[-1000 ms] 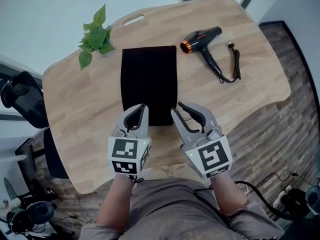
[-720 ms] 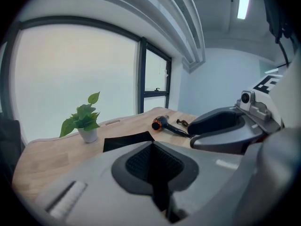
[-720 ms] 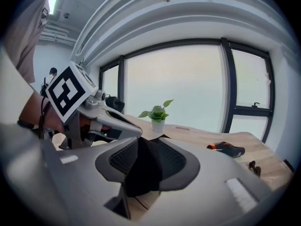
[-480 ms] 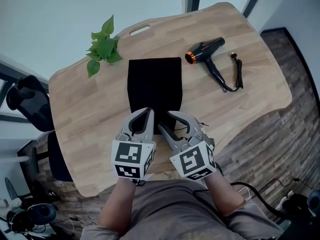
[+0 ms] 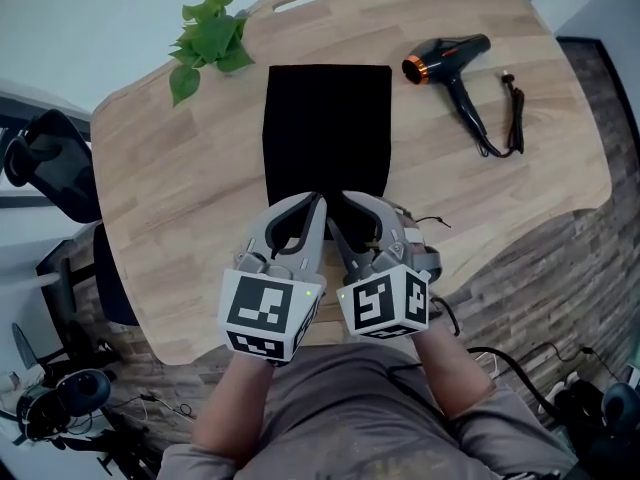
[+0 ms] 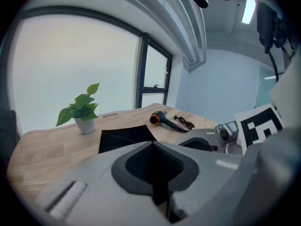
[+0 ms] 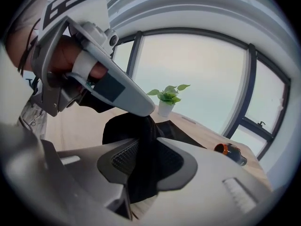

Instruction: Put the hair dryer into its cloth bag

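The black cloth bag (image 5: 327,118) lies flat in the middle of the wooden table (image 5: 170,188). Both grippers meet at its near edge. My left gripper (image 5: 314,202) is shut on that edge. Right beside it, my right gripper (image 5: 336,200) is shut on the same edge. In the right gripper view, black cloth (image 7: 141,140) fills the gap between my jaws and rises to the left gripper's tip (image 7: 141,109). The black hair dryer (image 5: 448,60) with an orange ring lies at the far right, its cord (image 5: 512,108) folded beside it.
A potted green plant (image 5: 210,33) stands at the far left corner of the table, left of the bag. A dark office chair (image 5: 50,178) sits off the table's left edge. Cables lie on the floor at the lower right (image 5: 560,388).
My right gripper has swung left and shut on the bag's near edge next to the left gripper. The left gripper has stayed at that edge. The head view has shifted.
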